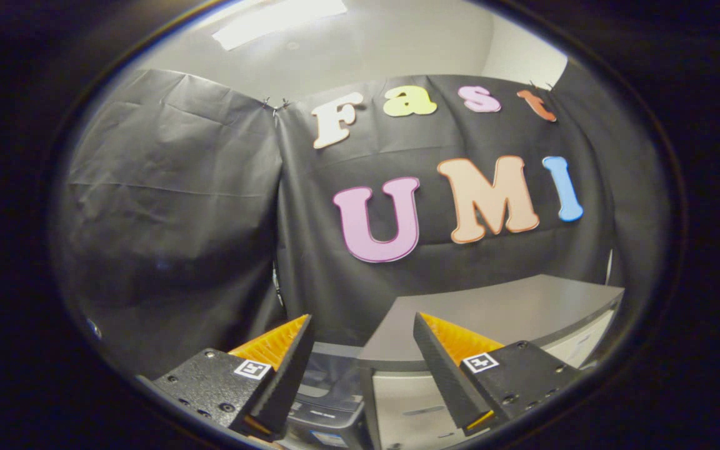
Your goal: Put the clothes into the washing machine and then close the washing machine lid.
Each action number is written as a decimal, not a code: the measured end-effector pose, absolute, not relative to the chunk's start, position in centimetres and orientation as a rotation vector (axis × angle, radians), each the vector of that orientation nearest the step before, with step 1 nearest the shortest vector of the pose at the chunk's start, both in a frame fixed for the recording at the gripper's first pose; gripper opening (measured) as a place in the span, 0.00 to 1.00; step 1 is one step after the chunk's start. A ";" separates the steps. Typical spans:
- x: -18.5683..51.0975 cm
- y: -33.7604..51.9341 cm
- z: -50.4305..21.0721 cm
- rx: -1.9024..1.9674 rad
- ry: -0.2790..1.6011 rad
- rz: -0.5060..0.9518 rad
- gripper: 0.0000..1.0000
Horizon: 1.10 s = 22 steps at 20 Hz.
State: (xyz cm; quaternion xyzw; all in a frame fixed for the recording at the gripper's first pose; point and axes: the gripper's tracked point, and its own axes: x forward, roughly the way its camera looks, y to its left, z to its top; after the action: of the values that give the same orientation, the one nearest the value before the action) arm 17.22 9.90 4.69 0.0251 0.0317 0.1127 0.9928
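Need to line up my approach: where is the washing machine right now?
In the gripper view, the washing machine sits low, seen through the gap between the open gripper fingers, just beyond them. It stands against the left side of a grey-topped cabinet, before the black cloth wall.

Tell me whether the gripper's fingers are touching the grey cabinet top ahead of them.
Apart. The gripper view shows the gripper open and empty, held above the grey cabinet top, which lies beyond the fingertips.

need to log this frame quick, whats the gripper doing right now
Gripper: open, holding nothing, fingers spread apart in the air above the washing machine, beside the grey cabinet top.
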 end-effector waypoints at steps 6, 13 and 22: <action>12.7 5.2 2.8 0.054 0.004 0.164 0.96; 9.7 -0.6 -0.5 -0.074 -0.033 0.051 0.96; 6.5 -2.3 -5.6 -0.161 -0.032 0.050 0.97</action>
State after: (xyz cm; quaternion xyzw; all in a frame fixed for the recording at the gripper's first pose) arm 6.50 -2.26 -5.57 -0.0806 -0.0161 0.0248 0.9963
